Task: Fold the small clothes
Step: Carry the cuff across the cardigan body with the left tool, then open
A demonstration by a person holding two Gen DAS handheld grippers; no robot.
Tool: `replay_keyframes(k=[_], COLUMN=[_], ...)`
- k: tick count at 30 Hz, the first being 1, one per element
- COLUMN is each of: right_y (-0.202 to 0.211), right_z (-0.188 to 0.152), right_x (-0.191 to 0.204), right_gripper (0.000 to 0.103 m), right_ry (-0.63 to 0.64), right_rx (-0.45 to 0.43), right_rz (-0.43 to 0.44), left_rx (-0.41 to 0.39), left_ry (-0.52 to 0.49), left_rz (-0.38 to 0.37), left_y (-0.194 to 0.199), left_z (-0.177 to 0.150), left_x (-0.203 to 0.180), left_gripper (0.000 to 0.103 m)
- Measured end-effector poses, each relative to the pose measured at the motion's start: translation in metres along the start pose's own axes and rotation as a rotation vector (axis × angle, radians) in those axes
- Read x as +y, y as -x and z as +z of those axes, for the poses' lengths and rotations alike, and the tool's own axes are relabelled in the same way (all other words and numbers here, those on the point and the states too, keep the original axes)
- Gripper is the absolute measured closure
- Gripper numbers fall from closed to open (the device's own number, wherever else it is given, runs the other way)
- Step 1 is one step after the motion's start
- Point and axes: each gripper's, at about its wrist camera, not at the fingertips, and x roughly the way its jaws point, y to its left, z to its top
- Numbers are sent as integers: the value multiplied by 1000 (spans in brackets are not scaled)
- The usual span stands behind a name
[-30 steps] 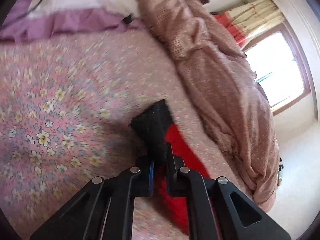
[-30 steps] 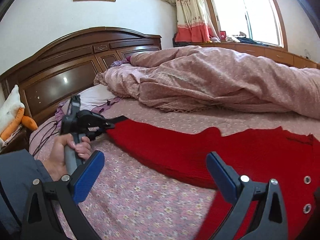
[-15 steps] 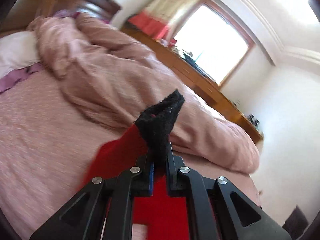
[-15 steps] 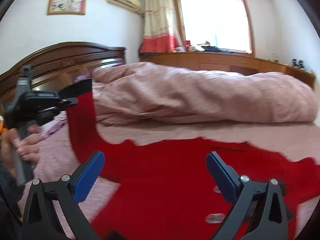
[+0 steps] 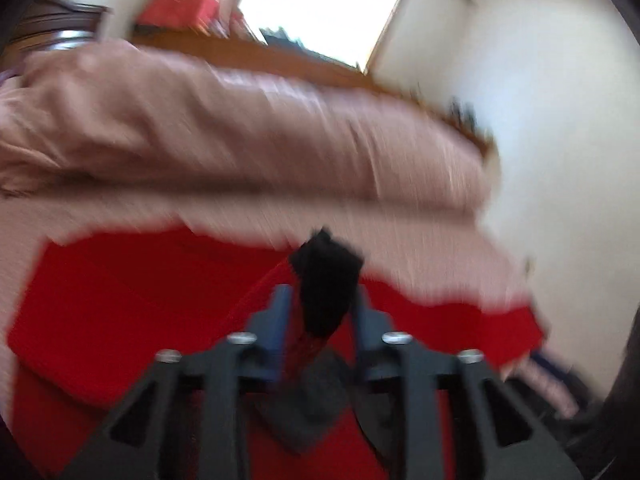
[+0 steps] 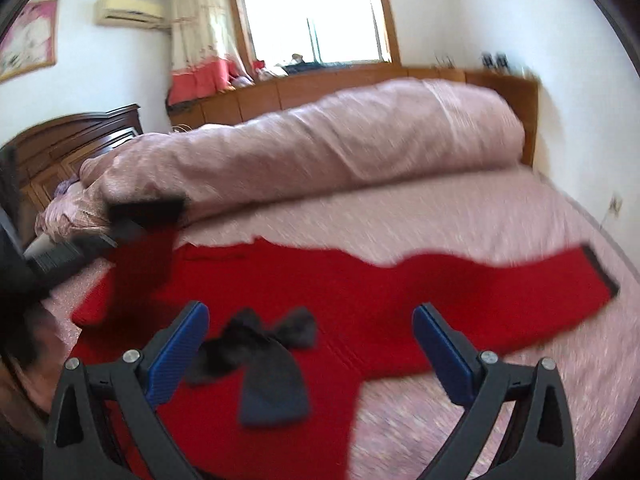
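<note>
A red knitted sweater point(image 6: 360, 300) lies spread on the pink bed sheet point(image 6: 460, 216). Its left sleeve point(image 6: 136, 272) is lifted over the body, and the sleeve's black cuff point(image 5: 326, 280) sits between the fingers of my left gripper point(image 5: 320, 300). The jaws are opening, and a gap shows beside the left blue pad. The picture is blurred. My right gripper point(image 6: 310, 312) stands wide open above the sweater's lower part with nothing between its fingers. A dark grey small garment point(image 6: 264, 364) lies crumpled on the sweater just under it. The other sleeve's black cuff point(image 6: 600, 272) rests at the far right.
A rolled pink quilt point(image 6: 340, 148) lies along the far side of the bed. Behind it stand a wooden cabinet point(image 6: 320, 84) under the window and a dark headboard point(image 6: 72, 140) at the left. A hand point(image 6: 24, 344) holds the left gripper's handle.
The left gripper has carried the black cuff from the left across over the sweater's body, rolling as it went, and its jaws have parted. The right gripper has swung right, over the grey garment.
</note>
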Motion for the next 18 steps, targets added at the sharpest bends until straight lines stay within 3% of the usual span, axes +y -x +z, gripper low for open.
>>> replay_keyframes(k=[2, 5, 8, 12, 18], right_y=[-5, -11, -16, -10, -19], right_z=[-7, -20, -24, -23, -14], right_x=[-16, -37, -49, -39, 7], right_gripper=[0, 0, 0, 0, 0], right_ry=[-11, -26, -104, -126, -74], right_rx=[57, 137, 190, 160, 119], right_rz=[-23, -42, 2, 71, 244], left_rx=[135, 207, 195, 173, 64], left_ry=[-45, 1, 53, 40, -69], left_rz=[-9, -4, -12, 0, 185], left_y=[-31, -46, -38, -6, 48], left_z=[-24, -44, -45, -27, -5], left_x=[-16, -18, -8, 11, 65], left_gripper=[70, 70, 70, 70, 67])
